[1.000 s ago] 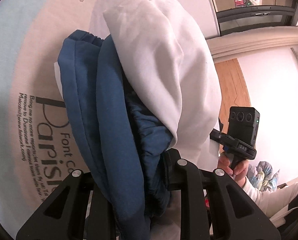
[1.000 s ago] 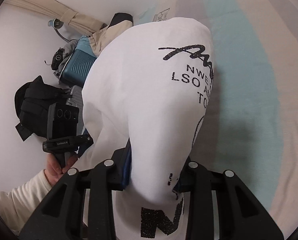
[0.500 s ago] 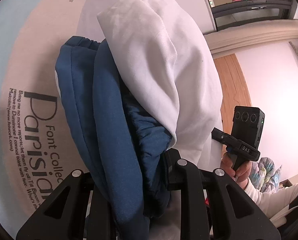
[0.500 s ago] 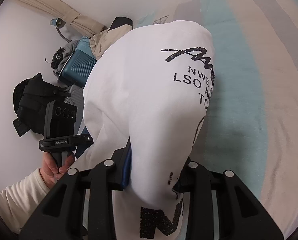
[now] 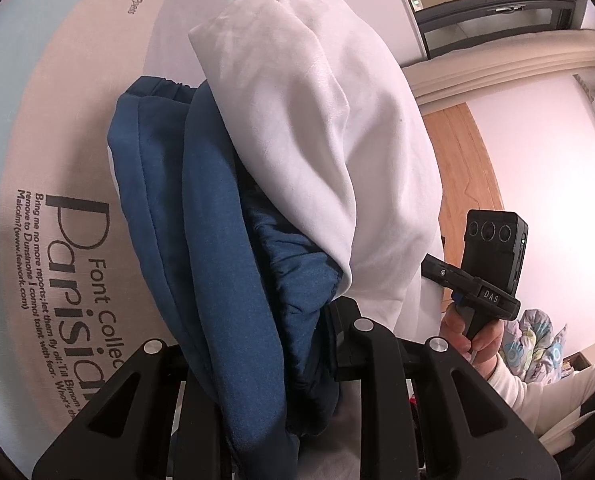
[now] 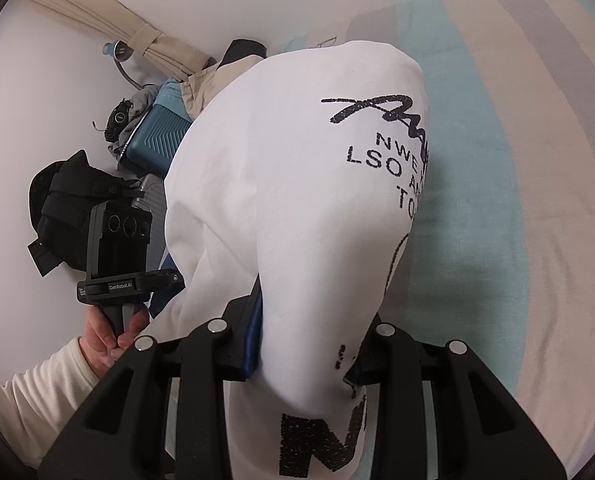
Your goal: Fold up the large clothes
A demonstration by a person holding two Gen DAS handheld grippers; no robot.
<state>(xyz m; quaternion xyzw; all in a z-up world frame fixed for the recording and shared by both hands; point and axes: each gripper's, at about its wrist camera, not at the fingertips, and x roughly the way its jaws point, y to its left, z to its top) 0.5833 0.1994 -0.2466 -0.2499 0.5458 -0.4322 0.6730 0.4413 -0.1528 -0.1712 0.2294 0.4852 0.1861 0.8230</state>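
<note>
A large garment hangs bunched between my two grippers above the bed. In the left wrist view its navy blue part (image 5: 217,240) and white part (image 5: 329,152) drape over my left gripper (image 5: 285,344), whose jaws are shut on the blue folds. In the right wrist view the white cloth with black lettering (image 6: 297,184) covers my right gripper (image 6: 309,344), shut on it, with a blue edge (image 6: 253,340) showing by the left finger. All fingertips are hidden under cloth. Each view shows the other hand-held unit beside the garment: right unit (image 5: 493,248), left unit (image 6: 117,248).
Below lies a bed cover with beige and pale teal stripes (image 6: 497,200) and printed lettering (image 5: 73,264). A teal suitcase (image 6: 157,140), a black bag (image 6: 65,200) and tied curtains (image 6: 157,46) stand by the wall. A wooden door (image 5: 465,160) is behind.
Both grippers stay clamped on the garment. The right hand has drifted slightly over the bed; the cloth hangs as before.
</note>
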